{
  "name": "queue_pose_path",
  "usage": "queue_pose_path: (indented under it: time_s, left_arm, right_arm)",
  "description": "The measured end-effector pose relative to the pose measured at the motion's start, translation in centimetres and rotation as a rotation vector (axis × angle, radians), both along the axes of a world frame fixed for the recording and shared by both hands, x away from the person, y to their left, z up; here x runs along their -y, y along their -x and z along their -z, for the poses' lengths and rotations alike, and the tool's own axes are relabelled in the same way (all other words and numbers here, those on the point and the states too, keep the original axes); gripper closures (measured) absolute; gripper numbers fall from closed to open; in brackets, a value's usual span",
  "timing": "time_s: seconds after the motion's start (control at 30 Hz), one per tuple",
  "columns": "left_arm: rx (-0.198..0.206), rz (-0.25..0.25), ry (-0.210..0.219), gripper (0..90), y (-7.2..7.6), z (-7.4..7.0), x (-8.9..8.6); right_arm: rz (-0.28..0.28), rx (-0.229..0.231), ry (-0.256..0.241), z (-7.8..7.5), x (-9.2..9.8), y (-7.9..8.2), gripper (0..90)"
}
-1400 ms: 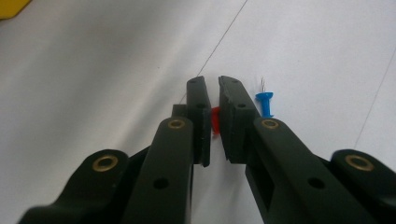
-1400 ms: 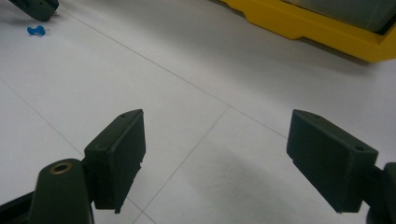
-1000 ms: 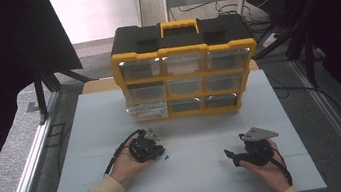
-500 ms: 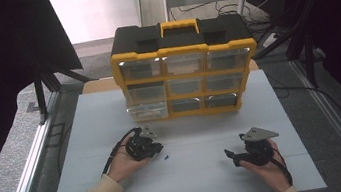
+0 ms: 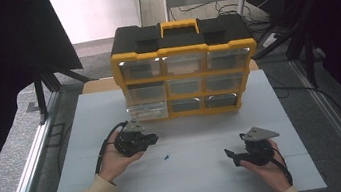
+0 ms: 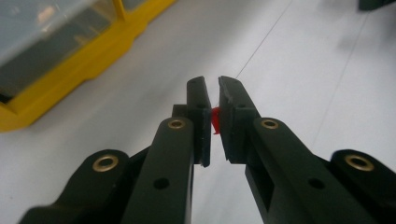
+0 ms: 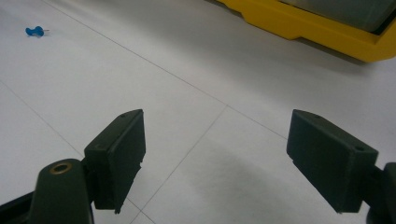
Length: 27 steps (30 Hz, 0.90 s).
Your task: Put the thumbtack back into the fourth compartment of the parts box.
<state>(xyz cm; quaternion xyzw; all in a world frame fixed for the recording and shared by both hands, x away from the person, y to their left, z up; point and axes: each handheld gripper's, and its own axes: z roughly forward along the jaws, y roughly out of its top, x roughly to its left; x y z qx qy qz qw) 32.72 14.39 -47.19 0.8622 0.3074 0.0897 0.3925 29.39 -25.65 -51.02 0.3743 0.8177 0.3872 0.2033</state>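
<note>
My left gripper [image 5: 153, 139] hovers low over the white table, just in front of the organizer's bottom-left drawer. In the left gripper view its jaws [image 6: 213, 86] are nearly together, pinching a small red thing [image 6: 215, 119] that is mostly hidden between the pads. A small blue push pin [image 5: 166, 157] lies on the table to the right of that gripper; the right gripper view shows the blue push pin [image 7: 35, 31] at far upper left. My right gripper [image 5: 229, 154] rests at the front right, and its jaws [image 7: 215, 140] stand wide apart with nothing between them.
A yellow and black drawer organizer [image 5: 183, 54] with clear drawers stands at the back middle of the white table [image 5: 291, 109]. Its yellow base [image 6: 70, 70] is close to my left gripper. Dark curtains and metal rails flank the table.
My left gripper has drawn a little to the left and toward the organizer, away from the blue push pin. The right gripper has stayed put.
</note>
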Motion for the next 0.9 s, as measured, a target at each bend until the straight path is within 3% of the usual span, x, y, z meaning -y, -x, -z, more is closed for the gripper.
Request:
queue_pose_path:
  time_s: [0.5,0.9]
  left_arm:
    - [0.13,-0.037,0.136,83.0,1.8,-4.5,-1.8]
    - [0.199,-0.036,0.218,83.0,2.9,-7.2,-2.7]
  right_arm:
    - [-0.001,0.004,0.0,-0.1,0.1,0.0,19.5]
    - [0.001,0.003,-0.001,0.0,0.1,-0.1,19.5]
